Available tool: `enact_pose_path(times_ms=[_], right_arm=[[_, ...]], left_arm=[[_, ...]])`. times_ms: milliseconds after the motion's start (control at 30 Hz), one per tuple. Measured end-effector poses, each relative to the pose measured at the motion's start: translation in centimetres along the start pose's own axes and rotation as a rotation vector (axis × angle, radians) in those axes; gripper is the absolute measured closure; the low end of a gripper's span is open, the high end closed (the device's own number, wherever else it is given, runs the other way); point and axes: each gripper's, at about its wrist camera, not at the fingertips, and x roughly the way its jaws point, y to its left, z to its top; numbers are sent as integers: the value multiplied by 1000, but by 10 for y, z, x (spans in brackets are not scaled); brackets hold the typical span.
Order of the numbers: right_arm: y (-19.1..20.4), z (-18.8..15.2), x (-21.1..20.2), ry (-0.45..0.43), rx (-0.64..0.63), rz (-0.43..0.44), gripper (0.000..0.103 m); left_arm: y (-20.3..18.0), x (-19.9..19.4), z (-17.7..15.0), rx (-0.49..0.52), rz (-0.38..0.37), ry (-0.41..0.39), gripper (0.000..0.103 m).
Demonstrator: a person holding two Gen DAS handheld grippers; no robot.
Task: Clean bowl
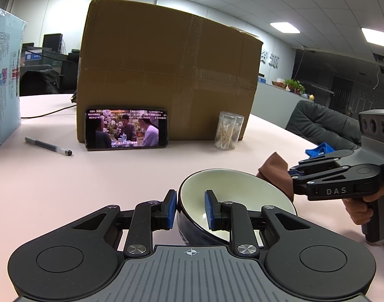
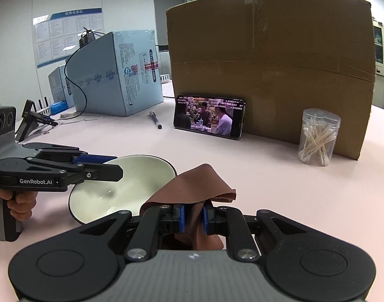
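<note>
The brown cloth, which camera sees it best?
The right wrist view: the brown cloth sits in the middle, pinched in the right gripper, its jaws closed on it, beside the bowl. The left wrist view shows only a corner of it behind the bowl's rim, partly hidden by the right gripper.

The bowl is cream inside, dark navy outside; the cloth is plain brown; both tongs are black with blue pads; the worktop is pale pink; far off stand a tan cardboard box and a light blue printed carton
</note>
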Motion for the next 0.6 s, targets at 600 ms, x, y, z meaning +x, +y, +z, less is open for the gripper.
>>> enact_pose_path(times_ms=[600], right_arm=[[22,-3,-14,-12,-118,-56,87]], left_arm=[[2,4,0,-7,0,20,80]])
